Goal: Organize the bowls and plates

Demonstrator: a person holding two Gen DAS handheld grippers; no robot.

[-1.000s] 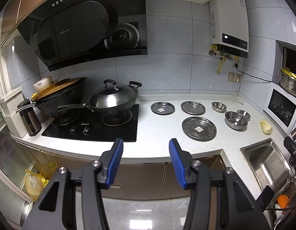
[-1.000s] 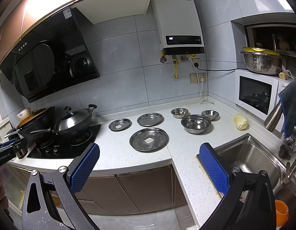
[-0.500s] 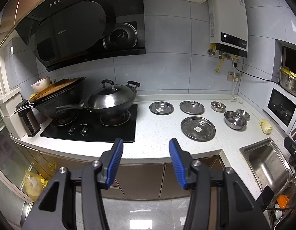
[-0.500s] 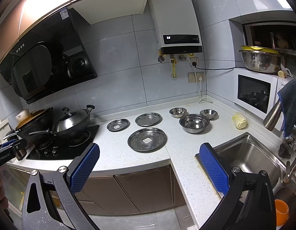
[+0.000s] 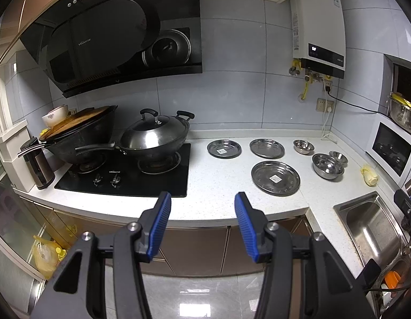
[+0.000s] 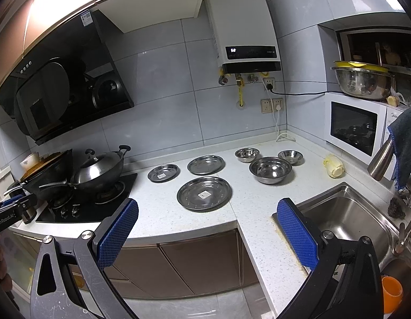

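Three steel plates lie on the white counter: a large plate [image 6: 204,193] [image 5: 275,177] in front, a small plate [image 6: 163,172] [image 5: 224,148] and a medium plate [image 6: 205,164] [image 5: 266,148] behind it. To their right stand a large steel bowl [image 6: 270,169] [image 5: 328,166] and two small bowls [image 6: 247,154] [image 6: 290,156]. My left gripper [image 5: 202,203] is open and empty, held off the counter's front edge. My right gripper [image 6: 205,211] is wide open and empty, also in front of the counter.
A stove [image 5: 131,175] with a lidded wok [image 5: 152,138] and a black wok [image 5: 80,133] fills the left counter. A steel sink [image 6: 346,218] lies at the right, with a microwave [image 6: 354,125], a yellow cloth lump [image 6: 334,165] and a faucet [image 6: 382,160].
Both views have shifted slightly, so that the counter and dishes sit a little further left and lower. Both grippers stay open and empty.
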